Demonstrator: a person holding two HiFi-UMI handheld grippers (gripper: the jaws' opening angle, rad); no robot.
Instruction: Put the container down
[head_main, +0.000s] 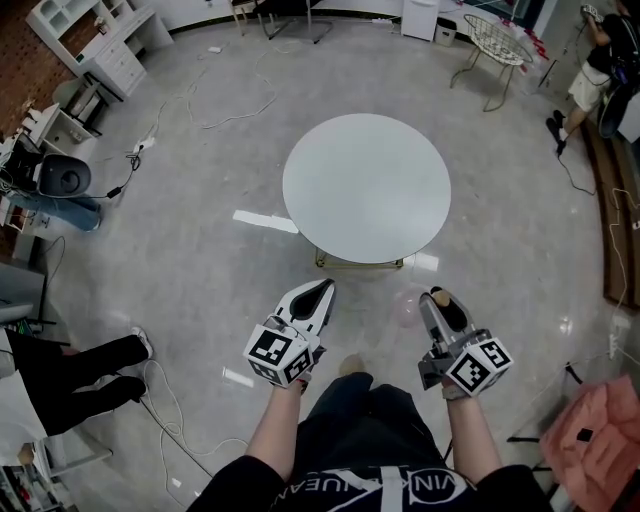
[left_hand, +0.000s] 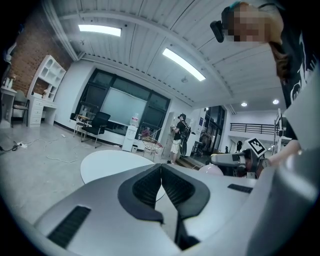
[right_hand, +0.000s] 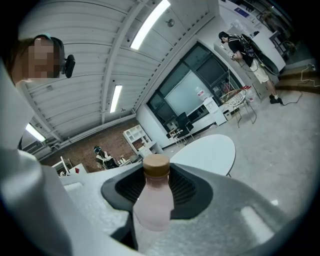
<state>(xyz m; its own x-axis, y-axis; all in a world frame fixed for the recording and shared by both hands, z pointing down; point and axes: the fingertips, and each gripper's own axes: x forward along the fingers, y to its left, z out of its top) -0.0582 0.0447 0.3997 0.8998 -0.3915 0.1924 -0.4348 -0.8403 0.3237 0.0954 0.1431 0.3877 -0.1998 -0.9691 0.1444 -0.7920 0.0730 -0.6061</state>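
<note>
A pale pink bottle (right_hand: 154, 200) with a brown cap (right_hand: 156, 166) stands upright between the jaws of my right gripper (right_hand: 156, 187), which is shut on it. In the head view the right gripper (head_main: 440, 298) is held level over the floor, just short of the round white table (head_main: 366, 188), and the bottle's pink body (head_main: 407, 307) shows at its left. My left gripper (head_main: 320, 290) is beside it, also short of the table. Its pads meet with nothing between them (left_hand: 161, 175). The table (left_hand: 107, 162) lies ahead of both grippers.
A wire chair (head_main: 497, 45) and a standing person (head_main: 590, 70) are beyond the table at the back right. White shelving (head_main: 90, 40) stands at the back left. Cables trail over the grey floor. Someone's legs (head_main: 90, 375) are at the left, and a pink cloth (head_main: 590, 440) at the lower right.
</note>
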